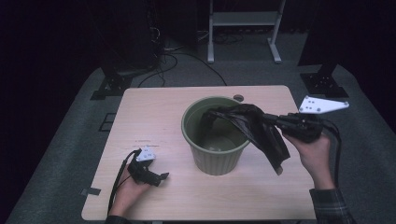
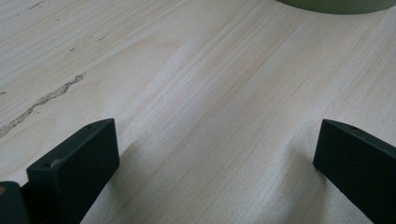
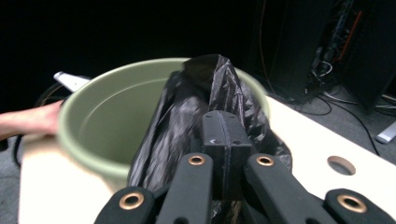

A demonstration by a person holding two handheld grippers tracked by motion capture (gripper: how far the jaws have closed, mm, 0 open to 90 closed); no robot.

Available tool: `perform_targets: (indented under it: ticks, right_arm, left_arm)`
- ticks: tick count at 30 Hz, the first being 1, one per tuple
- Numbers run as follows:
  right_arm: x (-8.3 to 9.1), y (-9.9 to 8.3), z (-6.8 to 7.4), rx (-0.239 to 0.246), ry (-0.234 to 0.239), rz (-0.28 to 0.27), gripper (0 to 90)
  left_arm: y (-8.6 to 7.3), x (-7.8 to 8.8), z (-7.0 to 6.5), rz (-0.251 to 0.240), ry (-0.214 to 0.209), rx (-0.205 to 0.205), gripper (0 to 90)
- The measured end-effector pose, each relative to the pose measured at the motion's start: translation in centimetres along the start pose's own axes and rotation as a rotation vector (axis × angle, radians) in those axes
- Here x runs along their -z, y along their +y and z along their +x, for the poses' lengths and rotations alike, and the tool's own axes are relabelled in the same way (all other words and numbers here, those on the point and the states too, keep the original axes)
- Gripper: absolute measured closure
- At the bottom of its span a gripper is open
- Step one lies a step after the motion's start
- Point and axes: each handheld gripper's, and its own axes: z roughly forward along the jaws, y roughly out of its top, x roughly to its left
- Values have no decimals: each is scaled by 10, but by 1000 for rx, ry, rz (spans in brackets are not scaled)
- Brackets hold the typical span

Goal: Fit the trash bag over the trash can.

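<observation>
The black bag (image 1: pixel 254 128) drapes over the right rim of the green bin (image 1: pixel 215 154). Its long axis runs from inside the bin mouth outward and down to the right, and the free end hangs outside the wall. The right gripper (image 1: pixel 275 120) has its jaws pressed together, pinching the bag. The left gripper (image 1: pixel 161 176) rests on the table (image 1: pixel 154 112), jaws spread, well apart from the bin.

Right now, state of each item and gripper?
Bin: upright on the table, no liner fitted, inside looks bare.
Bag: black, crumpled, held over the bin's right rim, one end hanging outside.
Right gripper: shut on the bag.
Left gripper: open, nothing between the jaws, low over the table left of the bin.
</observation>
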Motion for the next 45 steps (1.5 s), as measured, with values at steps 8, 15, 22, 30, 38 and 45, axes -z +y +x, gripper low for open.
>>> perform_targets:
  ticks: [8,15,22,30,38,45]
  right_arm:
    - [-28,17,-41,-62,-16,-4,900]
    - [-53,22,-69,-140,-23,22,900]
    - [-59,25,-65,-137,-33,17,762]
    - [-51,16,-52,-92,-47,20,701]
    - [-53,-5,-54,-107,-88,54,699]
    - [-55,-5,-65,-134,-103,25,676]
  left_arm:
    - [0,0,0,1,-1,1,0]
    - [0,0,0,1,-1,0,0]
    - [0,0,0,1,0,-1,0]
    - [0,0,0,2,1,-1,0]
    - [0,0,0,0,2,0,0]
    - [0,0,0,2,1,0,0]
